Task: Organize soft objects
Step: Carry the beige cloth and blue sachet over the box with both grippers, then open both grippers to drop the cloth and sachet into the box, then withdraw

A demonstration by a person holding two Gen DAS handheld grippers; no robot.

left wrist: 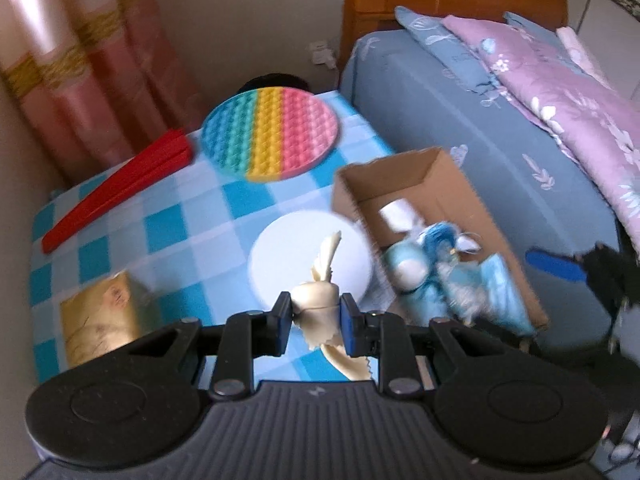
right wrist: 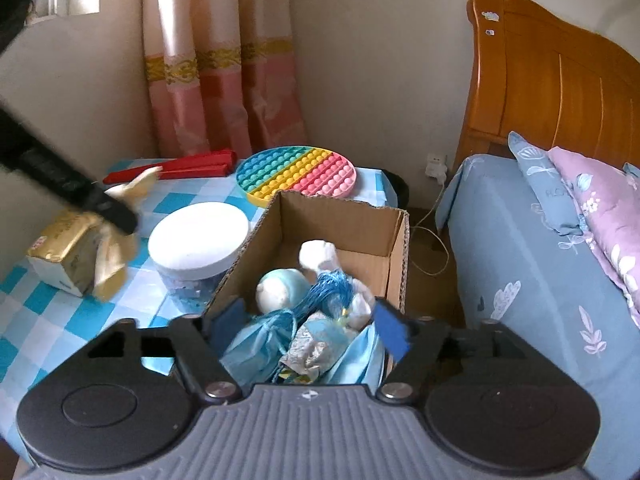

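On my far left a gold packet (left wrist: 100, 322) lies on the checked tablecloth (left wrist: 192, 216). My left gripper (left wrist: 315, 322) is clamped on a cream cloth (left wrist: 316, 300), held above the white round lid (left wrist: 280, 256). Right of that, the cardboard box (right wrist: 340, 216) holds blue and white soft things (right wrist: 280, 284); my right gripper (right wrist: 310, 330) gapes wide over them, gripping nothing

The cardboard box (right wrist: 344, 220) stands open-topped but half-filled with soft toys (right wrist: 320, 320), a white-lidded tub (right wrist: 199, 236) crowding its left wall.
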